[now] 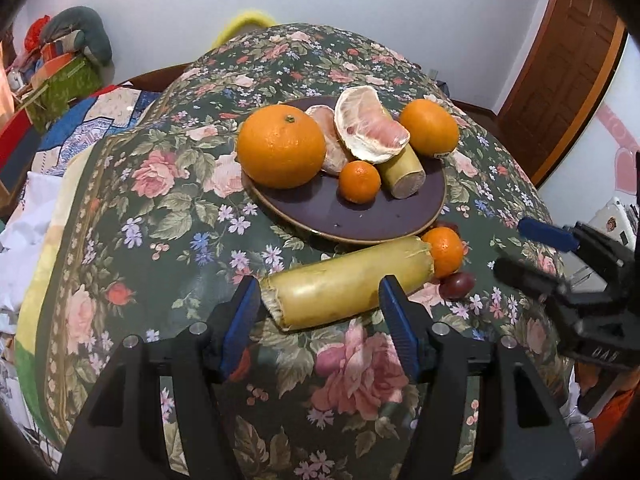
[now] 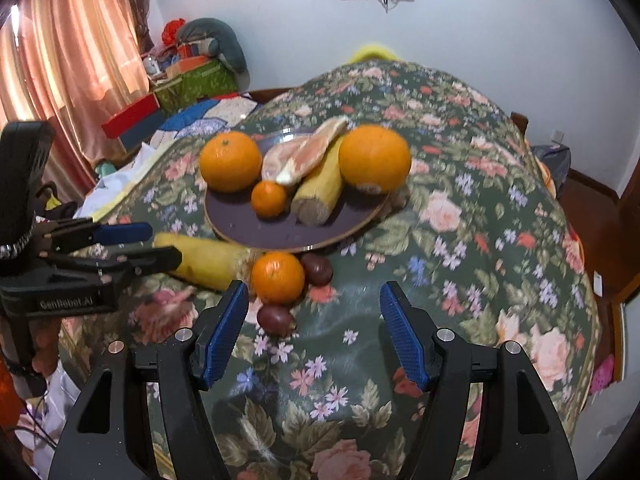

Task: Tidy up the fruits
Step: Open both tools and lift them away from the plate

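A dark purple plate [image 1: 360,216] [image 2: 248,224] on the floral cloth holds two big oranges [image 1: 280,146] [image 2: 374,158], a small mandarin [image 1: 359,182] [image 2: 269,198], peeled pomelo pieces [image 1: 370,124] [image 2: 304,156] and a short yellow-green cane piece [image 1: 402,170] [image 2: 318,192]. In front of the plate lie a longer cane piece [image 1: 344,282] [image 2: 208,260], a mandarin [image 1: 444,250] [image 2: 277,277] and two dark red plums [image 1: 458,285] [image 2: 274,319] [image 2: 317,269]. My left gripper [image 1: 320,300] is open, its fingers straddling the long cane piece. My right gripper [image 2: 314,308] is open just before the mandarin and plum.
The table is round with a floral cloth [image 1: 160,208]; its edge drops off left and right. Boxes and cushions [image 2: 192,76] sit on a bed behind left. A wooden door [image 1: 560,72] stands at the right. Each gripper shows in the other's view [image 1: 560,264] [image 2: 120,248].
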Demonstrator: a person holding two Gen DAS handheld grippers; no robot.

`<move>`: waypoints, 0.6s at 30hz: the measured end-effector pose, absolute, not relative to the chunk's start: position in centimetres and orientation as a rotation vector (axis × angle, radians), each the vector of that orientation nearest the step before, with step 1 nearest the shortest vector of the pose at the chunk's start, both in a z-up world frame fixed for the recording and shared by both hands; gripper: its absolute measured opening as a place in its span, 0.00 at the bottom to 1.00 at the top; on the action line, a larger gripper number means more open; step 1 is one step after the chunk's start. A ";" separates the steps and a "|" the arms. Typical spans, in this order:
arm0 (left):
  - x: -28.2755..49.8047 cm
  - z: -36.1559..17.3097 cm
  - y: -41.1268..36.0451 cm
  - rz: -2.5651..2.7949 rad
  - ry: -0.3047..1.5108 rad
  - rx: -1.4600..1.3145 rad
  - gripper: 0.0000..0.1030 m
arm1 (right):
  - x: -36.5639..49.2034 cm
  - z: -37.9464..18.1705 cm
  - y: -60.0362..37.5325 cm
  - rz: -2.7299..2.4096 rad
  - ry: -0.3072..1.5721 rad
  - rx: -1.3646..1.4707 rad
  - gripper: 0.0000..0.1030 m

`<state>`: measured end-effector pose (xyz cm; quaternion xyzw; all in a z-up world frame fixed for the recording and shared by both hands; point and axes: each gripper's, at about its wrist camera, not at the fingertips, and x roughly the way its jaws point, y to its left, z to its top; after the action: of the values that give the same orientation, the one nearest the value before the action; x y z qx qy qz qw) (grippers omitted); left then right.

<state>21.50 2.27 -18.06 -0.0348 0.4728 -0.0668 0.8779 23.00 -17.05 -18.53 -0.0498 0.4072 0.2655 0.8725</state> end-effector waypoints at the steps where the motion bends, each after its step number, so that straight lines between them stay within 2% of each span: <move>1: 21.7 -18.1 2.1 -0.142 0.983 -0.070 0.60 | 23.1 -18.8 -17.0 0.557 0.859 -0.102 0.63; 3: 22.2 -18.1 1.9 -0.145 0.978 -0.058 0.61 | 23.2 -19.2 -17.0 0.558 0.870 -0.100 0.63; 9: 23.6 -18.7 0.5 -0.187 0.973 -0.003 0.76 | 23.6 -20.0 -17.1 0.562 0.885 -0.081 0.63; 18: 23.3 -19.3 -0.9 -0.260 0.991 0.073 0.76 | 24.4 -20.1 -18.7 0.533 0.886 -0.060 0.63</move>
<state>23.25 -0.89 -19.35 0.0349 0.4741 -0.1242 0.8709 24.39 -18.74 -20.14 -0.0286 0.4234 0.2547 0.8689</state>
